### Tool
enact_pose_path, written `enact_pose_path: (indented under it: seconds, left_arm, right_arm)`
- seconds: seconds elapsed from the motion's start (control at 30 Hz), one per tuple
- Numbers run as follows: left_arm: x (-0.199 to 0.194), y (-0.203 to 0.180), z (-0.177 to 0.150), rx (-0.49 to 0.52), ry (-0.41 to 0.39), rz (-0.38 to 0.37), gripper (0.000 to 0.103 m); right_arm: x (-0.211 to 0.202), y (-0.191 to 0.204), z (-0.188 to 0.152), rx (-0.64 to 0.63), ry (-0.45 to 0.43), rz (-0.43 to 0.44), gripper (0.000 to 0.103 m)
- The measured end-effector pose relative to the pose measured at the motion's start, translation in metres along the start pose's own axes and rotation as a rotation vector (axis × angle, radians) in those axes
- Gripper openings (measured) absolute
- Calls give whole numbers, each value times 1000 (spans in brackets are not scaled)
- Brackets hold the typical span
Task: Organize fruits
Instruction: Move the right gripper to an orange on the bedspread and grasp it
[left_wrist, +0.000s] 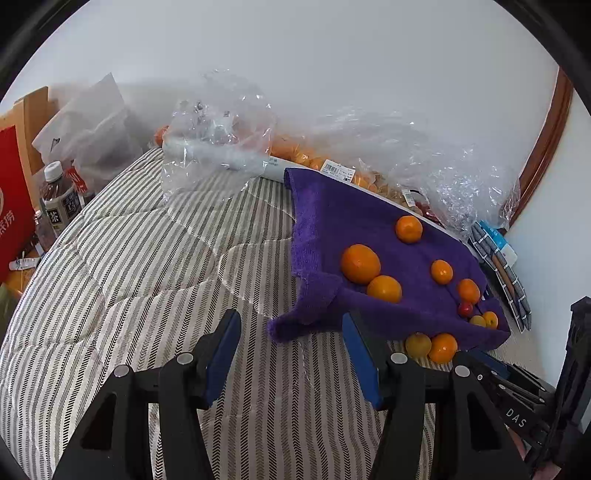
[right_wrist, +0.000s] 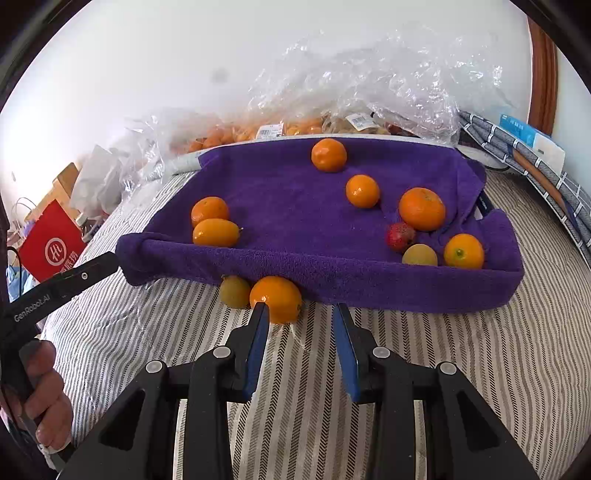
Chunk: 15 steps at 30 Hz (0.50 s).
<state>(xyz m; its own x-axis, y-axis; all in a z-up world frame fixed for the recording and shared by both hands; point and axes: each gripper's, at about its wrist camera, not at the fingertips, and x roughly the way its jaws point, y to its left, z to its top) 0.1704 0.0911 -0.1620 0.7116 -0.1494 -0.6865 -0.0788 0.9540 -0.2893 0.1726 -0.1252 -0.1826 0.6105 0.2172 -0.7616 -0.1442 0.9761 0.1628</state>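
Fruit lies scattered on a purple towel (right_wrist: 295, 206) spread over a striped bed. Right hand-held gripper (right_wrist: 301, 314) is released, empty, its left finger touching an orange (right_wrist: 277, 297) off the towel's edge. Centre the jaws around it, then close gently. Left hand-held gripper (left_wrist: 291, 328) hangs released, empty.

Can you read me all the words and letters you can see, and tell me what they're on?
"GenRobot.AI": black left gripper handle.
"DAS": black right gripper body.
"茶": label of the white-capped plastic tea bottle.
Round white logo and white characters on the red paper bag: cut off, not clearly readable.
White price stickers on the clear plastic fruit bags: too small.
Blue and white box: blurred.
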Motion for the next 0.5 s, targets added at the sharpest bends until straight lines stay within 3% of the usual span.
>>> enact_pose_path:
  seconds: [0.27, 0.5]
  left_arm:
    - [1, 5, 0, -27, 12, 2, 55]
    - [3, 5, 0, -27, 20, 12, 55]
  right_arm:
    - [9, 8, 3, -14, 9, 31, 35]
    - [4, 10, 0, -37, -7, 70, 12]
